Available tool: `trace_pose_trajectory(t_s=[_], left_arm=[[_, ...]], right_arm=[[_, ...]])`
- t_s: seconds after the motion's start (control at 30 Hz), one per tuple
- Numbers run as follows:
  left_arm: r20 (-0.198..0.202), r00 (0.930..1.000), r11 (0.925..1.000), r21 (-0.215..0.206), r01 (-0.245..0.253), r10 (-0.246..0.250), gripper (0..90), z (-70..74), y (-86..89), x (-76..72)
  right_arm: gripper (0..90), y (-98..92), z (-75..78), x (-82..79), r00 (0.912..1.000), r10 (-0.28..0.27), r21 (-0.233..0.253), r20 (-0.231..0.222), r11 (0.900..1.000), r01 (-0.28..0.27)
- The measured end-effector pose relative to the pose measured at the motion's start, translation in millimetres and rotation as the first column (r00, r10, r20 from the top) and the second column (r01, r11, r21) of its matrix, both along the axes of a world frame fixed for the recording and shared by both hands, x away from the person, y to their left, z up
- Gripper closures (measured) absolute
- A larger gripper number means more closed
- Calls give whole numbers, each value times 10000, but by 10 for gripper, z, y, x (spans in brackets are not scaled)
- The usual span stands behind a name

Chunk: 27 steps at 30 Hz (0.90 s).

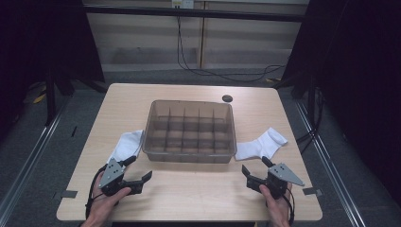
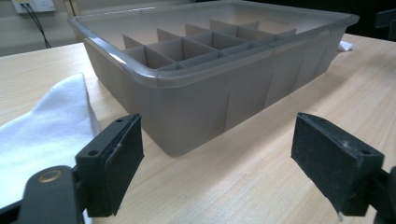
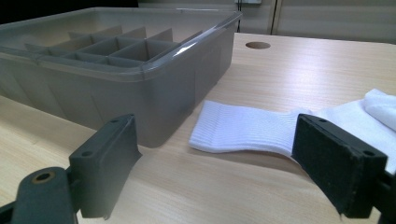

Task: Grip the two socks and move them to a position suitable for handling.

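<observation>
High view: two white socks lying flat beside divided bin (image 1: 189,153), left sock (image 1: 126,145) at bin's left, right sock (image 1: 261,144) at bin's right. Left gripper (image 1: 142,182) and right gripper (image 1: 249,178) resting near bin's front corners, jaws spread wide, holding nothing. Each sock lying just ahead of its own gripper; right sock's long axis running outward from bin.

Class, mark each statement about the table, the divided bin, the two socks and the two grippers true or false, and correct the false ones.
1. The left gripper holds a sock. False: its jaws stand open and hold nothing.
2. A white sock lies left of the divided bin. True.
3. The bin's compartments hold socks. False: they look empty.
4. The right gripper is open. True.
5. The right sock lies inside the bin. False: it lies on the table beside it.
</observation>
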<state>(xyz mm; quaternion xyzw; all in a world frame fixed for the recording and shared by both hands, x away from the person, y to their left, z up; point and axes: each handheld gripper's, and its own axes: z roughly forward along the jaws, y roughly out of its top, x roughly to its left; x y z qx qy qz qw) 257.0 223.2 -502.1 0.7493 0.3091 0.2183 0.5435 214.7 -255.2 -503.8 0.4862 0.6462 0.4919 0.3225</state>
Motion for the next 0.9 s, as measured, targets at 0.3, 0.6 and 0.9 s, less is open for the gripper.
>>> trace_pose_trajectory(t_s=[0.3,0.6,0.9], left_arm=[[-4,9998,9998,18,187,-187,167,0,-1,4],[-73,9995,9995,47,318,-318,167,1,2,3],[-239,9987,9989,117,445,-442,173,2,-5,18]], right_arm=[[130,-26,-2,34,9996,-138,185,-252,9997,143],[175,87,6,51,9984,-115,-754,-555,9971,72],[185,23,77,58,9797,237,-229,-1990,9993,-289]])
